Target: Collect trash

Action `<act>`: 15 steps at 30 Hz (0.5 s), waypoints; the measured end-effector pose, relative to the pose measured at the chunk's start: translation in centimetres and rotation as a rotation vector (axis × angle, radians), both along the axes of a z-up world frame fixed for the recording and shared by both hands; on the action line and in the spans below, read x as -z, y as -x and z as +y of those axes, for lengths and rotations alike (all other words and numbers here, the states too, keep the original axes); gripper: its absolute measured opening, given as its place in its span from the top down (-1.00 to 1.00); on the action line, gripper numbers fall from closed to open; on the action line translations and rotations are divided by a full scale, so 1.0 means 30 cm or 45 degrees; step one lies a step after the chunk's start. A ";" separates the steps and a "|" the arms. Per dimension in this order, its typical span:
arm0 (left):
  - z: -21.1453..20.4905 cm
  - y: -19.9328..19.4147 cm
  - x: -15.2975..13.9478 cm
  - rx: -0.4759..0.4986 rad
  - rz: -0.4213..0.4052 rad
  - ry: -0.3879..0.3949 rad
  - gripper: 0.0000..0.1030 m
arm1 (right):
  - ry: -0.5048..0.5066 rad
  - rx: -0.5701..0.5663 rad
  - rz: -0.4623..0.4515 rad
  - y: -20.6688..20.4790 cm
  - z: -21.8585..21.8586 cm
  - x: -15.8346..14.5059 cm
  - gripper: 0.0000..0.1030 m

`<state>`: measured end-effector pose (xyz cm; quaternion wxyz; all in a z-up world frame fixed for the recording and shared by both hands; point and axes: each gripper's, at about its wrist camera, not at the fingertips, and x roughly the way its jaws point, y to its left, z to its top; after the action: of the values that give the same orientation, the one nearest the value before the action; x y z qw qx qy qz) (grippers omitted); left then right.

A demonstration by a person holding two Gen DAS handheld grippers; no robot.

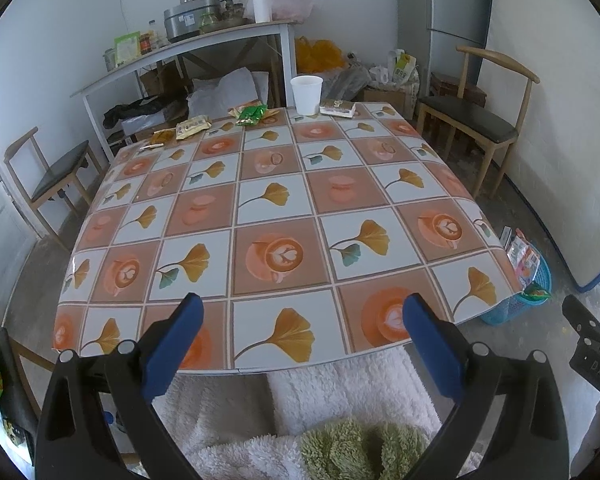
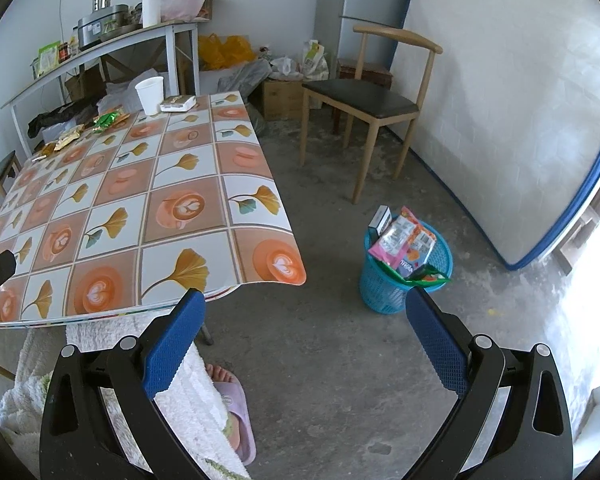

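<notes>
In the left wrist view, the left gripper [image 1: 300,312] hangs over the near edge of the table [image 1: 276,208], blue pads spread wide and empty; far ahead lie a green wrapper [image 1: 251,114], yellow packets [image 1: 193,127], a white paper cup [image 1: 307,95] and a flat pack [image 1: 337,107]. In the right wrist view, the right gripper [image 2: 302,308] gapes wide, empty, above the floor; the blue basket [image 2: 404,276], stuffed with wrappers, stands just ahead to its right.

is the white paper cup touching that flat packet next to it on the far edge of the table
Cannot tell. In the left wrist view the paper cup overlaps the flat packet; in the right wrist view a sliver of tablecloth seems to separate them, too small to trust.
</notes>
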<state>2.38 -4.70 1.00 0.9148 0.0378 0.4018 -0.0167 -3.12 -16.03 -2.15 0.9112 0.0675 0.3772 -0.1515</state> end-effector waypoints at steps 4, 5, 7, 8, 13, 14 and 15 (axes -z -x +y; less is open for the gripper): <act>-0.001 0.001 -0.001 0.004 -0.003 0.000 -0.90 | -0.002 0.002 0.000 0.000 0.001 0.001 -0.86; -0.001 0.000 0.000 0.002 -0.002 0.001 -0.90 | 0.000 0.003 0.000 0.000 0.002 0.001 -0.86; -0.001 0.000 0.000 0.001 0.000 0.001 -0.90 | -0.001 0.002 0.000 0.000 0.001 0.000 -0.86; -0.001 0.000 0.000 0.001 0.001 0.001 -0.90 | -0.002 0.002 0.000 0.000 0.001 0.001 -0.86; -0.004 -0.001 0.002 0.002 0.000 -0.001 -0.90 | 0.000 0.002 -0.003 0.001 -0.001 -0.001 -0.86; -0.003 -0.001 0.002 0.002 0.001 0.000 -0.90 | 0.000 0.002 -0.003 0.000 -0.002 -0.002 -0.86; -0.003 -0.001 0.003 0.002 0.002 0.000 -0.90 | 0.000 0.002 -0.003 0.000 -0.002 -0.001 -0.86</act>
<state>2.42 -4.79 0.92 0.9144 0.0382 0.4027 -0.0173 -3.12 -16.08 -2.11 0.9115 0.0681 0.3760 -0.1523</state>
